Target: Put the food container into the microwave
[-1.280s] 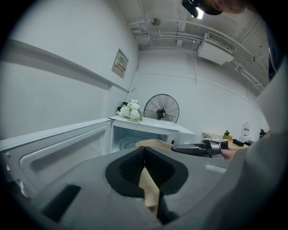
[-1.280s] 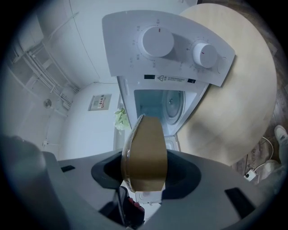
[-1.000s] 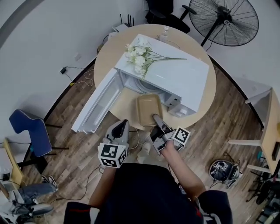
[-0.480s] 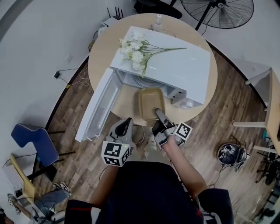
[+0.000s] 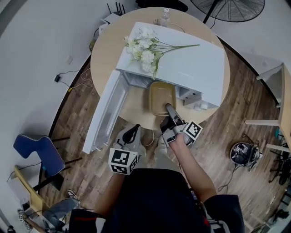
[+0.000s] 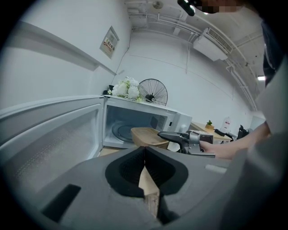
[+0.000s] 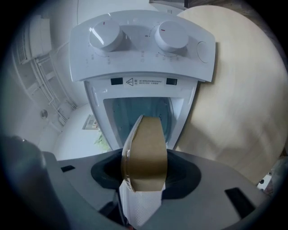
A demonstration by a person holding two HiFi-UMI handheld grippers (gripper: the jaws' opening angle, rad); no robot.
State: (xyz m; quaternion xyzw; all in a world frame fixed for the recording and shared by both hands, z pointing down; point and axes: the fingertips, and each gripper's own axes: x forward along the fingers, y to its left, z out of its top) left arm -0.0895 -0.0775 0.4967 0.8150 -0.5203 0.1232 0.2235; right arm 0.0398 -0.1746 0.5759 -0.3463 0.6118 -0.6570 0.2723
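Note:
The brown food container hangs level at the mouth of the white microwave, its far end under the top edge. My right gripper is shut on its near rim. In the right gripper view the container stands edge-on between the jaws, in front of the cavity and below the two-knob panel. The microwave door is swung open to the left. My left gripper is shut with nothing in it, held off the table's near edge; in its own view the pads meet, with the container beyond.
White flowers lie on top of the microwave. The round wooden table also holds a bottle at the back. A floor fan, a blue chair and cables stand around on the wood floor.
My right gripper has carried the container forward, from in front of the microwave into its opening. The left gripper stays low by the table edge.

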